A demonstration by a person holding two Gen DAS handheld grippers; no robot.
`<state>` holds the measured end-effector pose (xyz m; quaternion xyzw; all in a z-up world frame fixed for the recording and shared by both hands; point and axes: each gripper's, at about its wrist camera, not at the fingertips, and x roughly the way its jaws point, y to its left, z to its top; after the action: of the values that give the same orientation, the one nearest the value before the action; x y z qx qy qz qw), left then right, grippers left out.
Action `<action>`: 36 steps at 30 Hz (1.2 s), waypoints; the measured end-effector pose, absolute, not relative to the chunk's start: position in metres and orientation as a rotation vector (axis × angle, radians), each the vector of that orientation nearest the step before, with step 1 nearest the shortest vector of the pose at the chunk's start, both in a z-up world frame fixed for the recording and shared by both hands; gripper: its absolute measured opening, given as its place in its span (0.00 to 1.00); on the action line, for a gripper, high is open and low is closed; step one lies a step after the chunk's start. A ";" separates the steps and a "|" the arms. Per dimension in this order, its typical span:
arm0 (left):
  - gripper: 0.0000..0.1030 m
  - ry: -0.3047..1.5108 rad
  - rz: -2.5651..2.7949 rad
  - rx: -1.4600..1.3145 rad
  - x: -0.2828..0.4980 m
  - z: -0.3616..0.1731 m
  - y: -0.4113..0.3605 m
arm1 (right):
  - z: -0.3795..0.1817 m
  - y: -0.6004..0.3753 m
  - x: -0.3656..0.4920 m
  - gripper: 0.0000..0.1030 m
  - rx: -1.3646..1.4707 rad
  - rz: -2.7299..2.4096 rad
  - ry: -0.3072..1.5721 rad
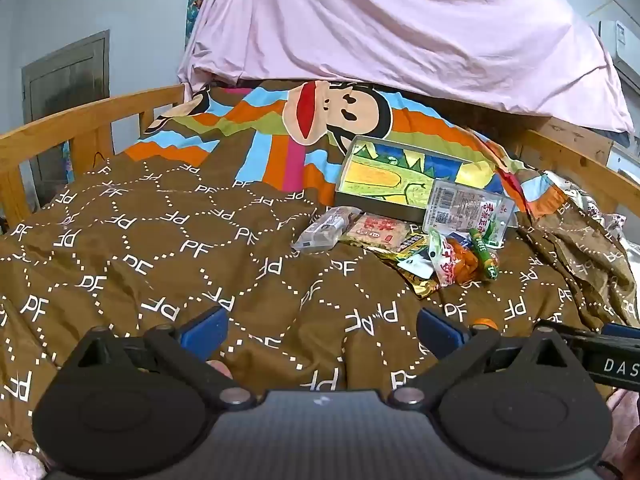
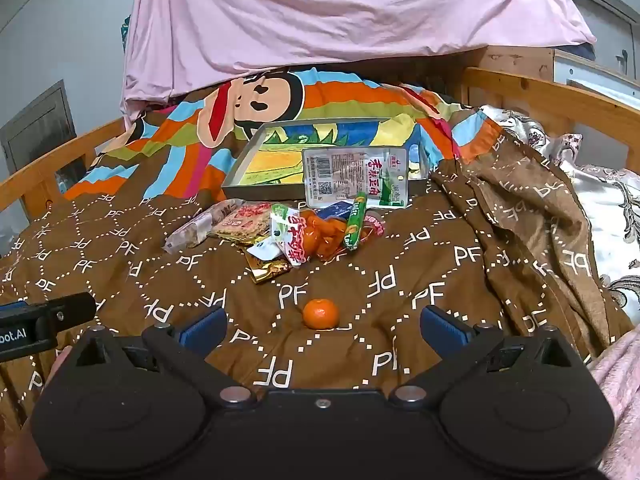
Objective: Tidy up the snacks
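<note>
Left gripper point(image 1: 322, 330) and right gripper point(image 2: 322, 328): black housings, blue fingertip pads point(image 2: 204, 328), silver pivot screws

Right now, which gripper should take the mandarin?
Right. The mandarin lies just ahead of the right gripper, centred between its open jaws. From the left gripper, also open, it sits off to the right, mostly hidden behind a fingertip.

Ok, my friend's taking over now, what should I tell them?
Left gripper: open, empty, low over the brown quilt.
Right gripper: open, empty, just behind the small orange.
Snack pile lies loose in front of the box; the clear bean packet leans on its front edge.
Done: nothing is fully inside the box.
Left: probably put the orange and every packet in.
</note>
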<state>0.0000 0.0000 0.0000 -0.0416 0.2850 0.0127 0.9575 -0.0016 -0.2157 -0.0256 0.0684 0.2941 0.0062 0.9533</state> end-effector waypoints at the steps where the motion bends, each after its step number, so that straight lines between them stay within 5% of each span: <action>1: 1.00 0.588 0.027 -0.080 0.000 0.000 0.000 | -0.026 -0.216 -0.002 0.99 0.140 0.013 0.598; 36: 1.00 0.582 0.026 -0.078 0.000 -0.002 0.004 | -0.026 -0.216 -0.001 0.99 0.144 0.016 0.601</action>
<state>-0.0003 0.0042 -0.0016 -0.0384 0.2870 0.0127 0.9571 -0.0010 -0.2159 -0.0255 0.0708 0.2956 0.0078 0.9526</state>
